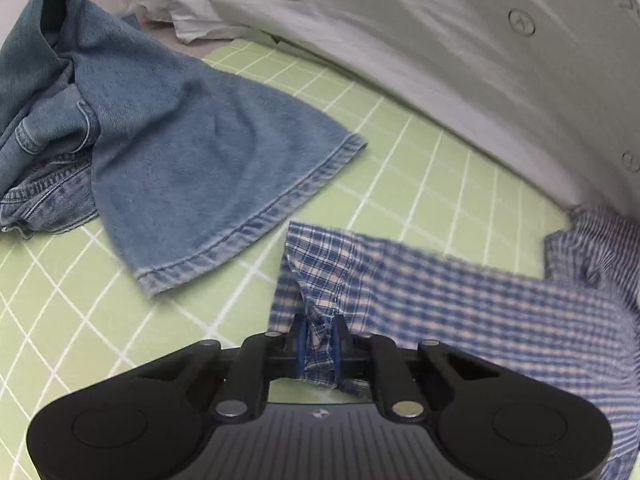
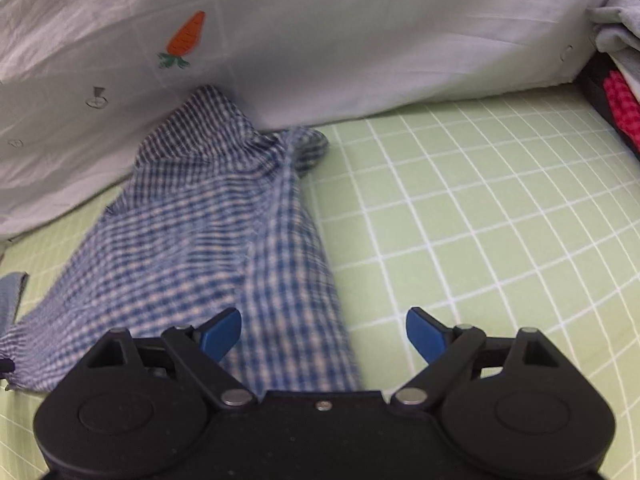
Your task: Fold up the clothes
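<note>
A blue-and-white checked garment (image 1: 460,304) lies on the green grid sheet (image 1: 400,160) and stretches off to the right. My left gripper (image 1: 319,342) is shut on a corner of its hem, with the cloth pinched between the blue pads (image 1: 300,344). In the right wrist view the same checked garment (image 2: 224,232) runs from the back wall down under the gripper. My right gripper (image 2: 324,334) stands open above its right edge, with cloth under the left pad (image 2: 222,334) and bare sheet under the right one.
Crumpled blue jeans (image 1: 140,128) lie at the left, one leg spread toward the middle. A pale cloth wall (image 2: 340,40) with a carrot print (image 2: 186,38) closes the back. Grey and red clothes (image 2: 620,92) are stacked at the far right. Bare green sheet (image 2: 480,220) lies to the right.
</note>
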`<control>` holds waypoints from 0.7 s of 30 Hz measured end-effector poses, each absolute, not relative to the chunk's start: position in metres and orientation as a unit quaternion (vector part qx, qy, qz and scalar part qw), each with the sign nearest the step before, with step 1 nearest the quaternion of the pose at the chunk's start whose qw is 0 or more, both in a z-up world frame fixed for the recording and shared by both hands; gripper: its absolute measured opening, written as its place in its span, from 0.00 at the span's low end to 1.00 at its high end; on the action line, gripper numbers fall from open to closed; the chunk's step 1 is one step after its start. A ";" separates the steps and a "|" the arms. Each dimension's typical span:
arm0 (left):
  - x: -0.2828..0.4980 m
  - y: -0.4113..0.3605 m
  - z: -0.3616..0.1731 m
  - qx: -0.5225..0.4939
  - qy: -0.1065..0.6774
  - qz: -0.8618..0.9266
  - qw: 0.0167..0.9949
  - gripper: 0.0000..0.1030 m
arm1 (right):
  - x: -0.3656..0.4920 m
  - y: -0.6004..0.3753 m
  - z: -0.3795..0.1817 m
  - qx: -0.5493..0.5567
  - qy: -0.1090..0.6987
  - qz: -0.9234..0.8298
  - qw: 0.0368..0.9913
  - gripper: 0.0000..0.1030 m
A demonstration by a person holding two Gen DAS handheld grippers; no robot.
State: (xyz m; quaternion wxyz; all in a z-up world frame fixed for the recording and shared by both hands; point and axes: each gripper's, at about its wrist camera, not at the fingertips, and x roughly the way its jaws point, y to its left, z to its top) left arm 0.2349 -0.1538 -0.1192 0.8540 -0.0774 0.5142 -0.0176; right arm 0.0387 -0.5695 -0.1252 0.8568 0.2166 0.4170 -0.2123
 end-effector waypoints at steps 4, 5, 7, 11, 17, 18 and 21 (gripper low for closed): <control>0.226 -0.177 -0.098 -0.083 0.493 -0.063 0.864 0.11 | 0.030 -0.563 -0.115 0.220 0.404 -0.206 0.864 0.87; 0.222 -0.186 -0.091 -0.084 0.488 -0.081 0.865 0.11 | 0.024 -0.561 -0.113 0.220 0.402 -0.207 0.865 0.87; 0.211 -0.211 -0.078 -0.075 0.481 -0.123 0.865 0.11 | 0.010 -0.559 -0.109 0.224 0.396 -0.210 0.865 0.87; 0.176 -0.265 -0.056 -0.055 0.475 -0.221 0.850 0.11 | -0.026 -0.558 -0.105 0.241 0.383 -0.227 0.862 0.87; 0.113 -0.332 -0.060 -0.006 0.511 -0.284 0.811 0.25 | -0.076 -0.556 -0.105 0.271 0.369 -0.252 0.852 0.87; 0.109 -0.333 -0.063 -0.005 0.521 -0.285 0.804 0.39 | -0.082 -0.554 -0.105 0.273 0.368 -0.255 0.852 0.87; 0.102 -0.329 -0.063 0.001 0.528 -0.280 0.802 0.63 | -0.093 -0.545 -0.103 0.270 0.366 -0.255 0.853 0.88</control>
